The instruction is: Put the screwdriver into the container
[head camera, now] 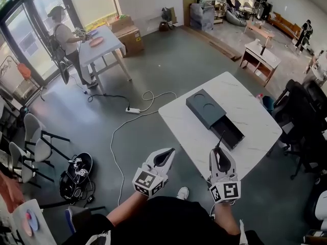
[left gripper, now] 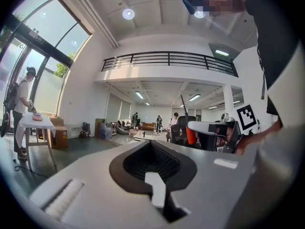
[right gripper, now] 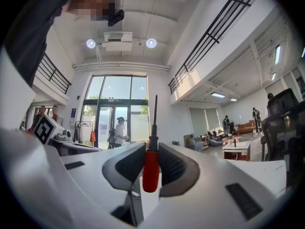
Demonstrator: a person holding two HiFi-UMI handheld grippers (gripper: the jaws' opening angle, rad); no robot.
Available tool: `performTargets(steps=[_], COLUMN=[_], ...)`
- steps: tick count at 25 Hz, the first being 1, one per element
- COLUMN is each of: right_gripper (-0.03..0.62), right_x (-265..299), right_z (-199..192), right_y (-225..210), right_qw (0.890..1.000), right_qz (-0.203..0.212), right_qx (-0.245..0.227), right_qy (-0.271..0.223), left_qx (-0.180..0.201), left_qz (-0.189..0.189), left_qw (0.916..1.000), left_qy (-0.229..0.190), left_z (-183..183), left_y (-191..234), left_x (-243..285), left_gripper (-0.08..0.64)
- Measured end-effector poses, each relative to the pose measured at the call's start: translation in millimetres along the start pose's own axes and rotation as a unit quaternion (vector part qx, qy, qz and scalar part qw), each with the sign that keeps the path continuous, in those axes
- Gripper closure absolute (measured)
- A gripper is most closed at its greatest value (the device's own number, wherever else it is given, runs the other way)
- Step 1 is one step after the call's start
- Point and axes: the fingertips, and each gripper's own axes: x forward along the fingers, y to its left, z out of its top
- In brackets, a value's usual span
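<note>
My right gripper point(head camera: 220, 153) is shut on a screwdriver point(head camera: 221, 141), just short of the near edge of the white table point(head camera: 240, 98). Its thin black shaft points up and forward from the jaws. In the right gripper view the red handle point(right gripper: 151, 168) is clamped upright between the black pads of that gripper point(right gripper: 151, 162). The container point(head camera: 207, 108) is a dark grey flat box on the table. Its drawer point(head camera: 228, 132) is pulled out toward me, just beyond the screwdriver tip. My left gripper point(head camera: 164, 157) hangs left of the table, off its corner, shut and holding nothing point(left gripper: 152, 149).
Black office chairs point(head camera: 306, 116) stand close to the table's right side. A power strip with a white cable point(head camera: 133, 110) lies on the floor to the left. A person stands at a far table point(head camera: 99, 45). Chairs point(head camera: 36, 137) and a bag point(head camera: 76, 175) sit at lower left.
</note>
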Motion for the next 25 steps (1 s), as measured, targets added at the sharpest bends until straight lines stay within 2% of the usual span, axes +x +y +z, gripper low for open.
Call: performTargets(steps=[14, 21, 25], right_gripper=[0.506, 0.506, 0.506], right_x=[-4.6, 6.3, 14.5], right_z=[-6.6, -7.5, -5.8], right_y=[-44.1, -55.3, -64.6], right_qw=[1.000, 1.000, 0.999], right_qz=[0.003, -0.010, -0.027], right_qx=[0.012, 0.014, 0.021], right_qy=[-0.001, -0.004, -0.003], left_qx=[0.012, 0.029, 0.026], left_qz=[0.000, -0.013, -0.023], left_qw=[0.9998, 0.9993, 0.9991], left_qy=[0.013, 0.019, 0.024], left_z=[-0.5, 4.0, 1.4], left_y=[-21.0, -15.6, -8.1], left_x=[36.1, 51.5, 66.2], left_gripper=[0.551, 0.551, 0.551])
